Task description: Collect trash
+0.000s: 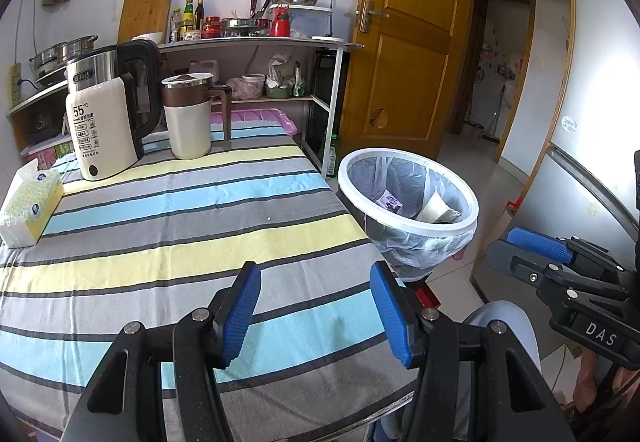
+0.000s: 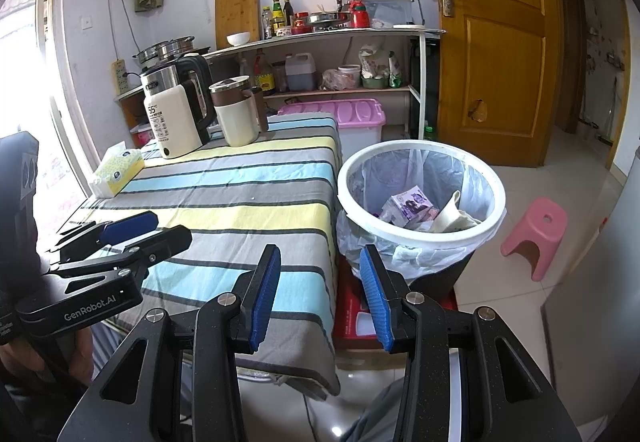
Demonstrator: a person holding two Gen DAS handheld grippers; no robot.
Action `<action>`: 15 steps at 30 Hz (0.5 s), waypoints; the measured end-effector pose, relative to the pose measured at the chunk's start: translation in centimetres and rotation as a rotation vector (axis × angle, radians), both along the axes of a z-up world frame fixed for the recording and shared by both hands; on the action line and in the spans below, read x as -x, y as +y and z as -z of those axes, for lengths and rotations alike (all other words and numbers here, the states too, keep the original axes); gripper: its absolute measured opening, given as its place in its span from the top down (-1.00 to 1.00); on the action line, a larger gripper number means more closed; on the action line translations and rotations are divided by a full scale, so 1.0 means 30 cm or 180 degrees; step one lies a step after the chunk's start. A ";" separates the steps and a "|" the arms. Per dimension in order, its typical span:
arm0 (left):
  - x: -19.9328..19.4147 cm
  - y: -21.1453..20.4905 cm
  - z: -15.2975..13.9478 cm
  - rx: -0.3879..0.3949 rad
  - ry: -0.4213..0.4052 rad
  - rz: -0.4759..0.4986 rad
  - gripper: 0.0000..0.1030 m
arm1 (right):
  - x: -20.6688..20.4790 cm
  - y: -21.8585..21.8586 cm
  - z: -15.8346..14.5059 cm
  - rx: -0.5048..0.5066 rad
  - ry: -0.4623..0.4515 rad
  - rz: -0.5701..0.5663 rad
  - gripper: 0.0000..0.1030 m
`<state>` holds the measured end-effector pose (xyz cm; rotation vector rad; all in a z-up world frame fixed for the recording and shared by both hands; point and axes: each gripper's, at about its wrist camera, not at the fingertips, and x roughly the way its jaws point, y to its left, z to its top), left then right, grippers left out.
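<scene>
A bin with a white rim [image 1: 408, 224] [image 2: 420, 230] and a clear liner stands on the floor by the table's right edge. Inside lie a purple printed carton [image 2: 408, 206] [image 1: 389, 201] and a crumpled cream paper cup [image 2: 452, 217] [image 1: 436, 210]. My left gripper [image 1: 314, 306] hovers open over the striped tablecloth [image 1: 180, 234], nothing between its blue pads. My right gripper [image 2: 316, 290] stands open at the table's near right corner, short of the bin, holding nothing. Each gripper shows in the other's view: the right gripper [image 1: 536, 254] at the right, the left gripper [image 2: 116, 234] at the left.
At the table's far end stand a cream kettle [image 1: 104, 129], a lidded cream jug [image 1: 188, 117] and a tissue box [image 1: 28, 205]. A pink stool [image 2: 534, 238] sits on the tiles right of the bin, a red box [image 2: 356, 314] under it, shelves and a wooden door [image 2: 492, 41] behind.
</scene>
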<state>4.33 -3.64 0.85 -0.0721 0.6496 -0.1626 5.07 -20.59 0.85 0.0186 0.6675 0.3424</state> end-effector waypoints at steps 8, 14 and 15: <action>0.000 0.003 -0.002 -0.0024 -0.0006 -0.0002 -0.10 | 0.000 0.000 0.000 0.0000 -0.0005 -0.0001 0.17; -0.001 0.000 -0.002 -0.0033 -0.0005 -0.0006 -0.10 | 0.005 -0.001 -0.002 0.0000 -0.0002 0.0000 0.17; -0.002 0.001 -0.002 -0.0035 -0.0003 -0.0009 -0.10 | 0.005 -0.001 -0.002 0.0000 -0.0004 0.0000 0.17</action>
